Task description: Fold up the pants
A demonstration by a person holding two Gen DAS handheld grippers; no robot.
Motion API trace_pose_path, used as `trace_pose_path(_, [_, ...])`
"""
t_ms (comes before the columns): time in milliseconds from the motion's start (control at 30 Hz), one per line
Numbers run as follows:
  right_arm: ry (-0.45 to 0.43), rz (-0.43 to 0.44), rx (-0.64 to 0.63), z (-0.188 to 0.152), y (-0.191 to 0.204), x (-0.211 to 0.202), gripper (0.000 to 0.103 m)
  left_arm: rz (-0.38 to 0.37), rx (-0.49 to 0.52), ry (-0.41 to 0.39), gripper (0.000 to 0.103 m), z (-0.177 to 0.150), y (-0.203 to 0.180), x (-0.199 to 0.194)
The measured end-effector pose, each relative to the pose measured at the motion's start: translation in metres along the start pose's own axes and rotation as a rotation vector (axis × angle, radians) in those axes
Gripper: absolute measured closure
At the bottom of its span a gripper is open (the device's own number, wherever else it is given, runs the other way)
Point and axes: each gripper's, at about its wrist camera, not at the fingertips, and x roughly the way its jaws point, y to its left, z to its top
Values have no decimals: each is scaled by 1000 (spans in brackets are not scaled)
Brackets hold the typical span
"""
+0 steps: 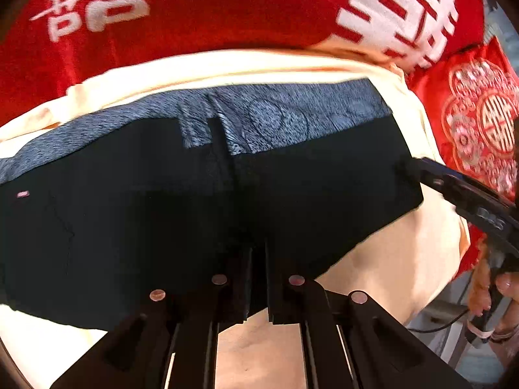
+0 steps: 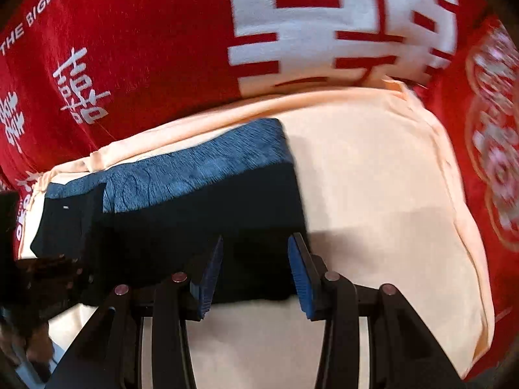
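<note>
The dark navy pants (image 1: 162, 227) lie folded flat on a cream cloth (image 1: 389, 259), their far strip a lighter heathered blue (image 1: 275, 120). My left gripper (image 1: 258, 259) has its jaws nearly together over the near edge of the pants; whether fabric is pinched is hidden in the dark. In the right wrist view the pants (image 2: 194, 210) lie left of centre. My right gripper (image 2: 256, 259) is open, its blue pads (image 2: 301, 275) either side of the pants' near right corner. The right gripper also shows in the left wrist view (image 1: 454, 191) at the pants' right edge.
The cream cloth (image 2: 373, 194) covers a surface backed by a red blanket with white characters (image 2: 162, 48). A red embroidered cushion (image 1: 480, 123) sits at the right. A hand (image 1: 496, 295) holds the right gripper's handle.
</note>
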Motion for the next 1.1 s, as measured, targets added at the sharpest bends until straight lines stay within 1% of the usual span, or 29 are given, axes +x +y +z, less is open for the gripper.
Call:
trace_pose_path(33, [16, -16, -17, 2, 4, 8, 57, 0, -9, -6, 97, 0, 1, -2])
trace_pose_path(67, [42, -59, -48, 4, 11, 21, 54, 4, -17, -15, 91, 1, -1, -2])
trace_pose_path(100, [58, -96, -78, 2, 19, 32, 52, 30, -29, -23, 81, 1, -1, -4])
trace_pose_path(133, [55, -115, -95, 1, 24, 35, 49, 48, -38, -28, 51, 0, 1, -5])
trace_pose_path(167, [41, -152, -123, -2, 32, 37, 48, 68, -55, -40, 28, -1, 6, -9])
trace_pose_path(200, [35, -175, -138, -4, 38, 37, 47, 74, -75, -68, 28, -3, 10, -15])
trace_pose_path(233, [33, -182, -145, -6, 42, 36, 47, 70, -85, -72, 28, -3, 13, -18])
trace_pose_path(267, [30, -183, -150, -8, 46, 34, 47, 75, -92, -66, 28, -3, 15, -19])
trace_pose_path(367, [32, -192, -181, -12, 57, 30, 47, 125, -118, -51, 28, -6, 25, -22])
trace_pose_path(467, [42, -193, -199, -14, 67, 26, 47, 188, -122, -36, 28, -12, 35, -25])
trace_pose_path(533, [49, -193, -208, -15, 74, 24, 47, 208, -138, -27, 28, -18, 45, -28])
trace_pose_path(667, [74, -136, -233, -25, 93, 18, 47, 222, -196, -21, 28, -30, 69, -34])
trace_pose_path(733, [69, -127, -248, -27, 104, 16, 47, 233, -216, -24, 28, -35, 80, -38])
trace_pose_path(867, [70, -66, -244, -26, 126, 10, 47, 259, -252, -16, 28, -42, 95, -41])
trace_pose_path(1100, [83, -37, -301, -25, 170, 13, 47, 285, -313, -20, 27, -57, 127, -51])
